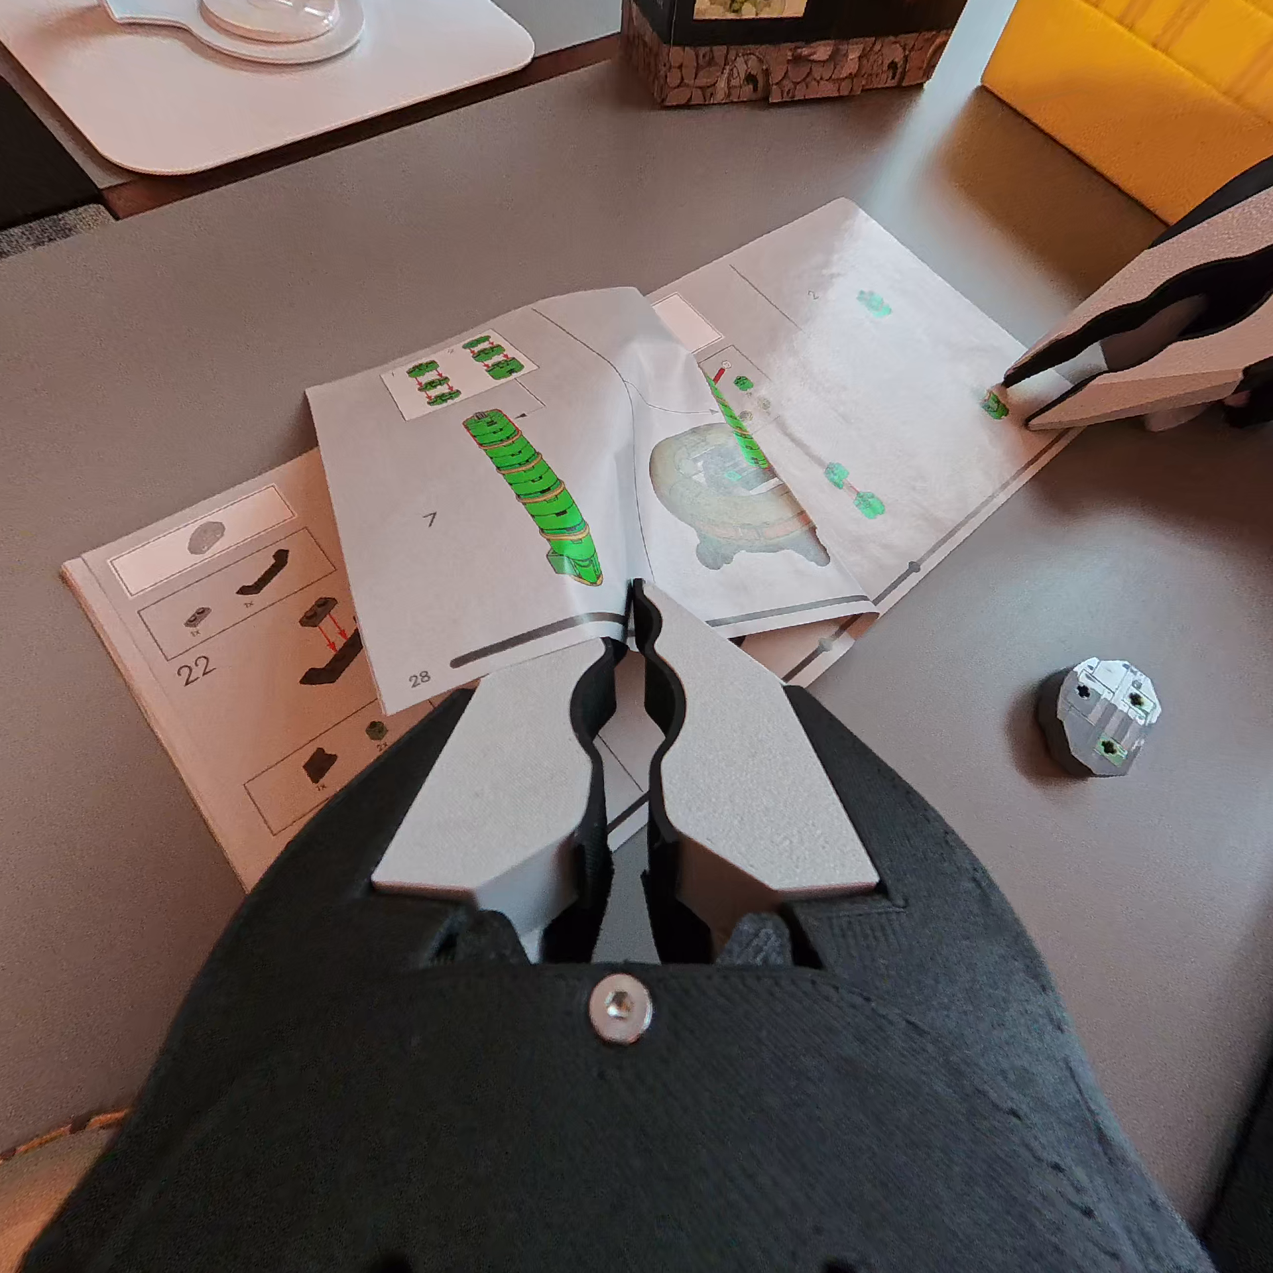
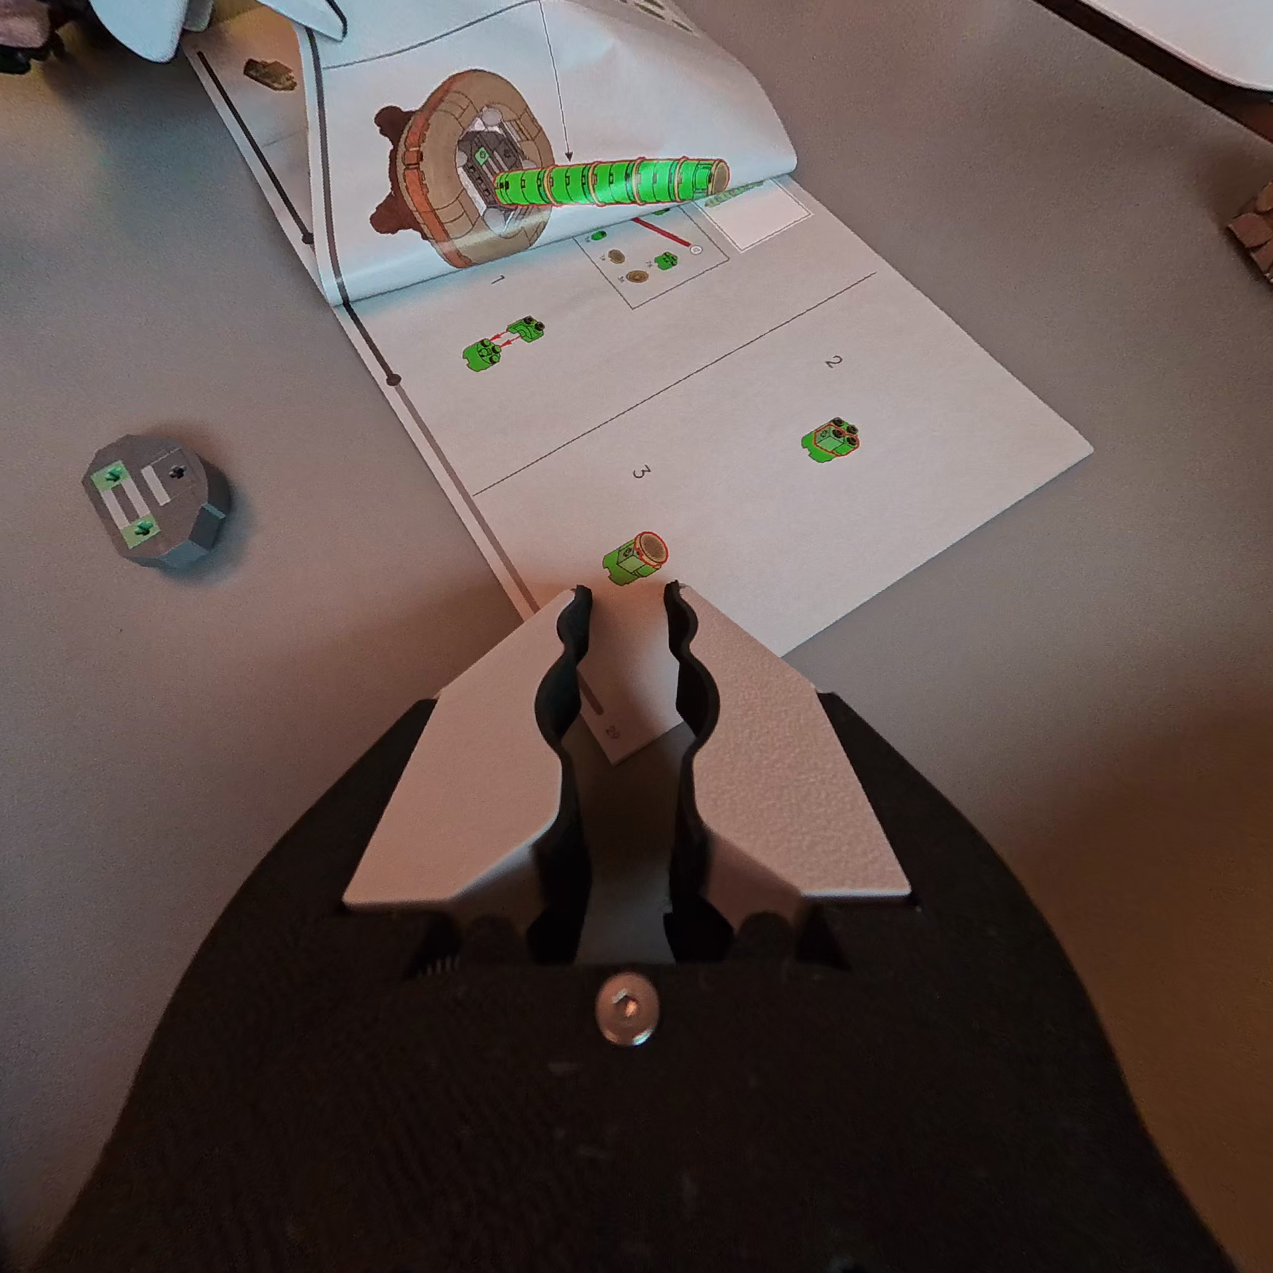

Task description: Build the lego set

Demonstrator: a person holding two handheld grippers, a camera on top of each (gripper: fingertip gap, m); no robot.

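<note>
The step in hand looks like turning pages of the instruction booklet (image 1: pixel 758 386): the left gripper (image 1: pixel 635 592) has its fingers pressed together on the lower edge of a lifted page (image 1: pixel 482 496), near the booklet's spine. The right gripper (image 2: pixel 627 592), fingers spread and holding nothing, hovers over the booklet's outer corner. The only built piece in view, a small grey sub-assembly (image 1: pixel 1100 716) with green inserts, sits on the surface just off the booklet's near edge; next, I judge, the page must be laid flat and bricks found.
</note>
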